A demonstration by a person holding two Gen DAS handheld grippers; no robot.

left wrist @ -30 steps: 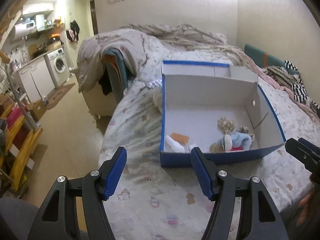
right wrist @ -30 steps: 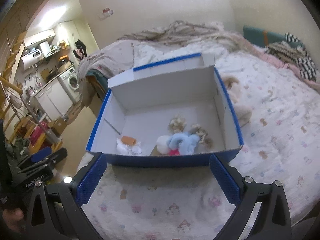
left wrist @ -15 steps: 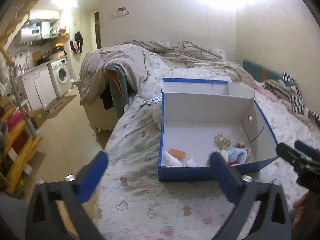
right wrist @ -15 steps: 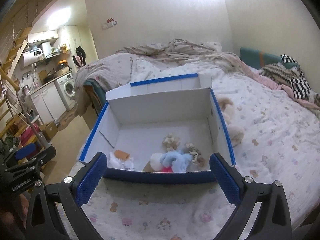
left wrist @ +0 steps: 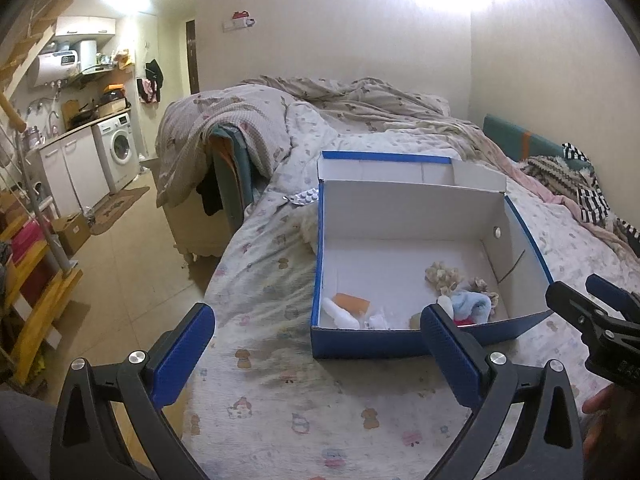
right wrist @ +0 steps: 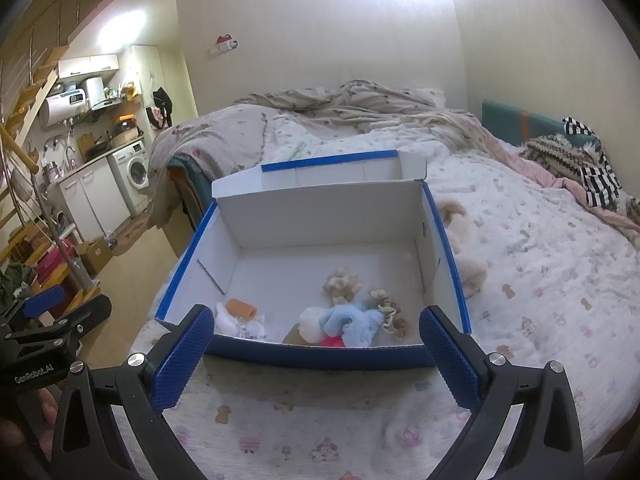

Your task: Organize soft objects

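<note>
Blue cardboard box (right wrist: pixel 320 354) on bed – blue sock (right wrist: pixel 354 322), scrunchies (right wrist: pixel 342 286) inside, both tools (left wrist: pixel 316 330) (right wrist: pixel 316 334) wide open, empty

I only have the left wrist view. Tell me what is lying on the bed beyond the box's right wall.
Observer: A beige fluffy toy lies on the bedspread just outside the right wall of the box, not inside it.
Operator: Report the right claw. I only see its edge.
Observer: The right claw is open with nothing between its fingers, and it points at the box's near wall.
</note>
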